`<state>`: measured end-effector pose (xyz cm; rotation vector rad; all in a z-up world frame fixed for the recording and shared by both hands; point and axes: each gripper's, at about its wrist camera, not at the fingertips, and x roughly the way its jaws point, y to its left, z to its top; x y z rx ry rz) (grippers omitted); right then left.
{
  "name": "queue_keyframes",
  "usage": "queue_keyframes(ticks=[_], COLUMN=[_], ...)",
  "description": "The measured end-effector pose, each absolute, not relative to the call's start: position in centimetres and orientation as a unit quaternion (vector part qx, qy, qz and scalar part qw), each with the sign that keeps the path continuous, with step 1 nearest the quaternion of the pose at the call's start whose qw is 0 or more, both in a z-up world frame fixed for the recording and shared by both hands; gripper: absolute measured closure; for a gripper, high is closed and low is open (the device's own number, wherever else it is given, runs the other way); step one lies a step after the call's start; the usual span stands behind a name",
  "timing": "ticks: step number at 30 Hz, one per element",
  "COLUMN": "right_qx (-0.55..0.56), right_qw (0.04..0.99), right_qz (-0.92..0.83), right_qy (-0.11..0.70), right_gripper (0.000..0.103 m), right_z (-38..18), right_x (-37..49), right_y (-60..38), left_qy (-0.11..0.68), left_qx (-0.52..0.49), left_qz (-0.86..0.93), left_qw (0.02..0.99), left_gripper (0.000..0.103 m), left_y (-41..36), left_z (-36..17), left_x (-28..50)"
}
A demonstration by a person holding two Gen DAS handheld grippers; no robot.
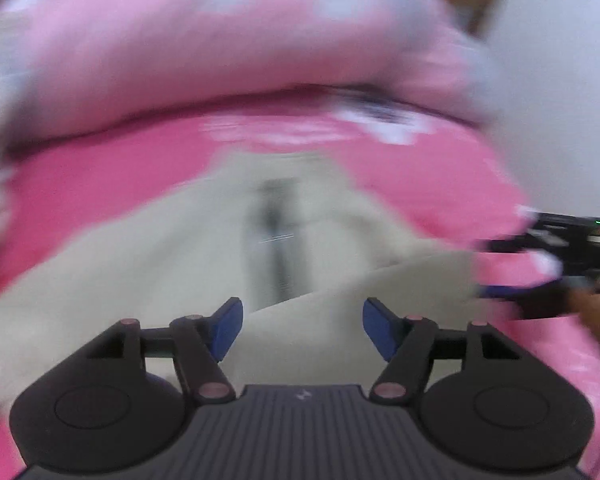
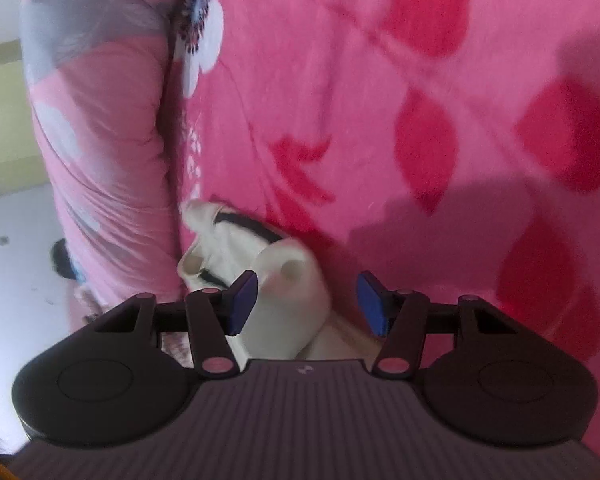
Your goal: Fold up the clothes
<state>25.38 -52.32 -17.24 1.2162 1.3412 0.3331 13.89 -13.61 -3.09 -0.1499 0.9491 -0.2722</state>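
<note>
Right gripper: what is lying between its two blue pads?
In the right wrist view, a bunched cream garment with a dark stripe lies between the open pads of the right gripper, resting on the pink blanket.

1. Left gripper: jaws apart, nothing between the pads, poised above the cream garment.
2. Right gripper: jaws apart, pads not pressing, over the same garment.
</note>
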Motion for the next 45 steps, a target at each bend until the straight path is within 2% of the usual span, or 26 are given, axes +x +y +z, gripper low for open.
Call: queue_keyframes(ticks=[4, 10, 12, 13, 14, 16, 17, 20, 22, 25, 27, 30, 32, 33, 34, 42, 43, 45], right_qx=[0.551, 0.598, 0.616, 0.623, 0.629, 0.638, 0.641, 0.631, 0.584, 0.446, 0.370, 0.316, 0.319, 0.320, 0.318, 0.308, 0.307, 0.318], right_qw=[0.596, 0.552, 0.535, 0.528, 0.522, 0.522, 0.523, 0.555, 0.605, 0.687, 0.712, 0.715, 0.705, 0.706, 0.709, 0.727, 0.728, 0.726], right_qz=[0.177, 0.225, 0.242, 0.252, 0.262, 0.272, 0.273, 0.260, 0.258, 0.285, 0.317, 0.350, 0.366, 0.369, 0.366, 0.304, 0.296, 0.287], right_qy=[0.556, 0.536, 0.526, 0.519, 0.512, 0.497, 0.491, 0.476, 0.476, 0.497, 0.505, 0.516, 0.517, 0.513, 0.512, 0.532, 0.536, 0.538], right_gripper=[0.048, 0.047, 0.047, 0.047, 0.047, 0.047, 0.047, 0.047, 0.047, 0.045, 0.043, 0.044, 0.054, 0.076, 0.089, 0.096, 0.096, 0.096], right_z=[-17.0, -18.1, -18.4, -18.4, -18.4, -18.3, -18.2, -17.7, -16.8, -15.0, -14.3, -14.5, -15.0, -14.9, -14.8, -16.7, -17.0, -17.4], right_x=[25.5, 26.1, 26.6, 26.8, 27.0, 27.2, 27.2, 26.5, 25.5, 24.5, 24.2, 24.0, 23.7, 23.4, 23.2, 21.8, 21.7, 21.3], right_y=[-51.2, -50.3, -50.3, -50.4, -50.4, -50.8, -51.0, -52.5, -53.4, -52.3, -50.5, -48.1, -47.8, -47.9, -48.1, -50.5, -50.7, -51.3], left_qy=[0.453, 0.459, 0.469, 0.475, 0.480, 0.492, 0.500, 0.524, 0.527, 0.507, 0.493, 0.475, 0.464, 0.460, 0.456, 0.405, 0.406, 0.436], left_qx=[-0.020, 0.035, 0.057, 0.065, 0.069, 0.062, 0.048, -0.085, -0.245, -0.450, -0.512, -0.560, -0.583, -0.591, -0.600, -0.662, -0.659, -0.613], left_qz=[-0.245, -0.297, -0.291, -0.284, -0.275, -0.254, -0.245, -0.224, -0.206, -0.168, -0.158, -0.170, -0.180, -0.178, -0.178, -0.150, -0.146, -0.144], left_qw=[0.857, 0.837, 0.832, 0.830, 0.831, 0.830, 0.829, 0.817, 0.787, 0.716, 0.686, 0.657, 0.643, 0.638, 0.633, 0.612, 0.617, 0.643], left_gripper=[0.032, 0.034, 0.042, 0.053, 0.071, 0.085, 0.089, 0.091, 0.092, 0.093, 0.093, 0.093, 0.092, 0.091, 0.090, 0.088, 0.085, 0.073], left_y=[-20.9, -27.6, -28.8, -29.2, -29.3, -28.9, -28.5, -25.6, -22.2, -17.6, -16.2, -15.7, -15.8, -15.9, -16.0, -16.0, -15.8, -16.1], left_z=[-3.9, -5.4, -6.0, -6.4, -6.7, -7.1, -7.2, -7.2, -8.1, -11.0, -12.5, -13.8, -14.5, -15.0, -15.5, -18.4, -18.3, -17.4], left_x=[17.8, 20.1, 20.9, 21.2, 21.3, 21.6, 21.9, 22.7, 23.3, 22.9, 22.3, 21.5, 21.2, 21.0, 20.9, 21.5, 21.8, 23.0])
